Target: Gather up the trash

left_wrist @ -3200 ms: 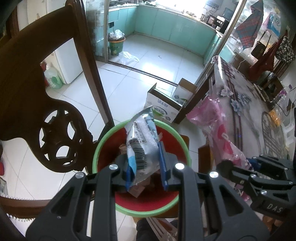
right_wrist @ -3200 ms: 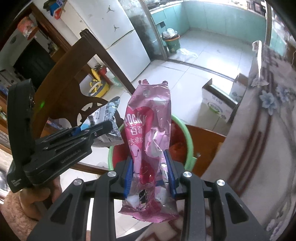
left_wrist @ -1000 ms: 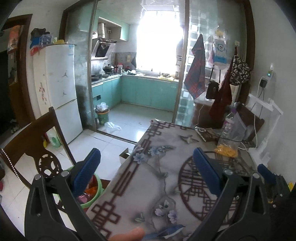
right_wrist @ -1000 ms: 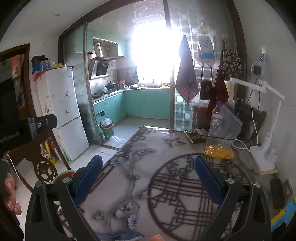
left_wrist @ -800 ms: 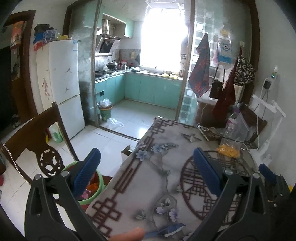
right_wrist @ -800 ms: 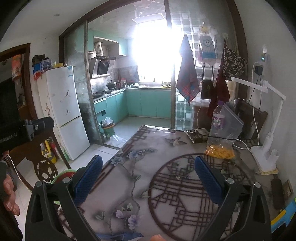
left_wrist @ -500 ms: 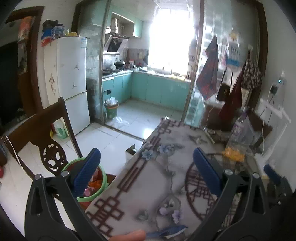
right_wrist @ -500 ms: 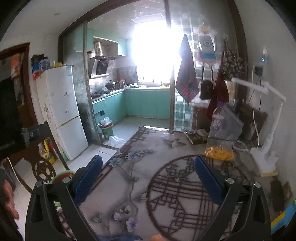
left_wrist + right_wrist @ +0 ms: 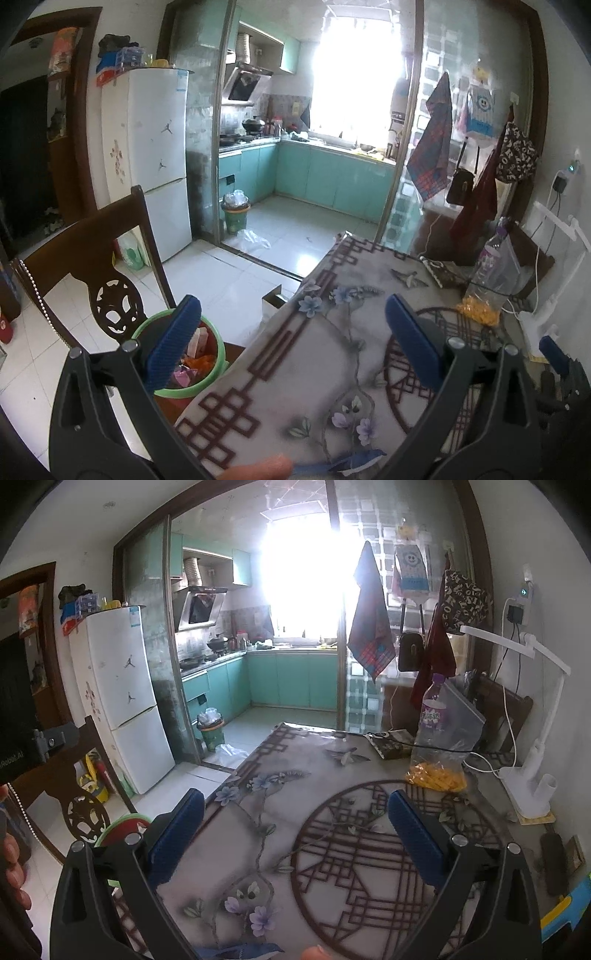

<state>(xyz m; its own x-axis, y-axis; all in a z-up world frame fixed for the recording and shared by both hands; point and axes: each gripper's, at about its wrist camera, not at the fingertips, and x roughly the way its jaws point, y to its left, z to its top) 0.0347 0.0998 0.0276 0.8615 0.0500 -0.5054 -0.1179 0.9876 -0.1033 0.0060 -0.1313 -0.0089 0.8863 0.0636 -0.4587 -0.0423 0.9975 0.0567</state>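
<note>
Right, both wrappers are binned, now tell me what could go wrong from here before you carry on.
Both grippers, left and right, are open and empty over the table.

1. The bag of yellow snacks may be food, not trash; grabbing it could be a mistake.
2. The plastic bottle stands upright among cables; a careless reach might topple it.
3. The green-rimmed bin sits on a chair seat near its edge and could be knocked off.

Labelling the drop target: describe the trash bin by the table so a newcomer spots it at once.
Start at the patterned table and look off its left edge to the dark wooden chair. The trash bin sits on that chair's seat: a round tub with a green rim, red inside, wrappers in it, unlike the lined bin standing on the kitchen floor.
</note>
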